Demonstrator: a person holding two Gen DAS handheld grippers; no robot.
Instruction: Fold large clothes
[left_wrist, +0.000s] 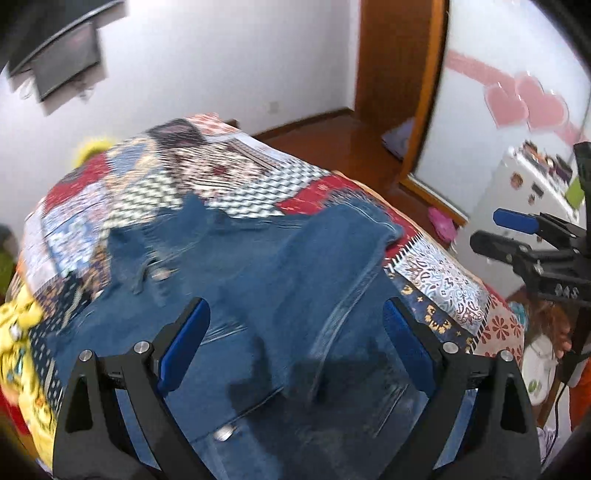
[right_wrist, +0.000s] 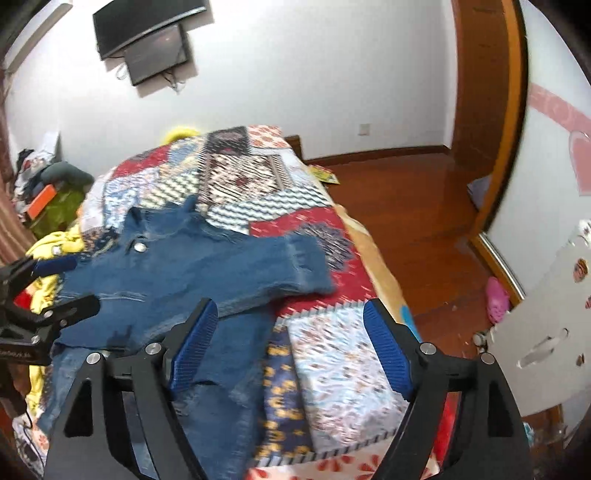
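A blue denim jacket (left_wrist: 258, 280) lies spread on a patchwork quilt (left_wrist: 229, 177) that covers a bed. In the right wrist view the jacket (right_wrist: 173, 273) has its collar toward the far end, and one sleeve (right_wrist: 295, 262) lies out to the right. My left gripper (left_wrist: 295, 314) hovers open over the jacket's body with nothing between its blue pads. My right gripper (right_wrist: 291, 310) is open too, above the jacket's right edge and the quilt (right_wrist: 332, 354), holding nothing. Each gripper shows in the other's view: the right gripper (left_wrist: 496, 230) off the bed's right side, the left gripper (right_wrist: 70, 284) at the jacket's left edge.
A yellow garment (right_wrist: 55, 240) lies on the bed to the left of the jacket. The bed's right edge drops to a wooden floor (right_wrist: 406, 192) with a pink slipper (right_wrist: 496, 295). A white cabinet (right_wrist: 554, 314) stands at right. A screen (right_wrist: 155, 48) hangs on the far wall.
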